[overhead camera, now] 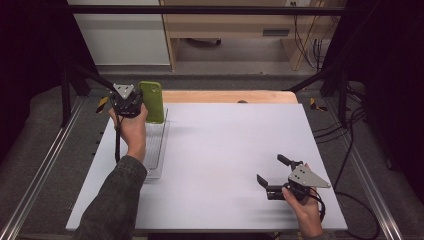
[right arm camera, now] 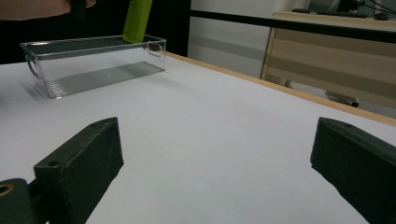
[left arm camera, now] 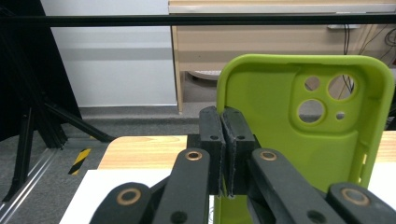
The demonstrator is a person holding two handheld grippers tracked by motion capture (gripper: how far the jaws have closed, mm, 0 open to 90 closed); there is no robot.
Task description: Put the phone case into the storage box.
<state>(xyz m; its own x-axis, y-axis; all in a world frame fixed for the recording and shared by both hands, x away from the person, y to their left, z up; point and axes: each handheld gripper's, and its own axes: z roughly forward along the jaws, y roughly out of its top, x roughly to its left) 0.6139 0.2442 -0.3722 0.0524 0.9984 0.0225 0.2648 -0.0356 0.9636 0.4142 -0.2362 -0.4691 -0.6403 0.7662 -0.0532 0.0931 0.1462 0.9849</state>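
Phone case (overhead camera: 151, 101), lime green, held upright at far-left of table (overhead camera: 225, 150), above far end of clear plastic bin (overhead camera: 155, 145). Left gripper (overhead camera: 126, 102) has it: in left gripper view the jaws are pressed together on the case's (left arm camera: 299, 126) left edge, pads clamped tight w/ edge between them. Open inner side of case faces that camera; camera cut-outs at upper right of it. Lower end of case hangs at or just inside bin's far end per right gripper view (right arm camera: 137, 18); can't tell if it touches bin floor.

Bin (right arm camera: 93, 60) long, narrow, see-through, ribbed bottom, lies along left edge of white tabletop. Left hand (overhead camera: 131, 131) + dark sleeve over it in high view.

Right gripper (overhead camera: 274, 176) near-right of table, well apart from bin, low over white surface. Jaws spread wide, nothing between them; right gripper view shows bare tabletop in the gap. Right hand (overhead camera: 305, 210) at bottom edge, cable trailing off to right.
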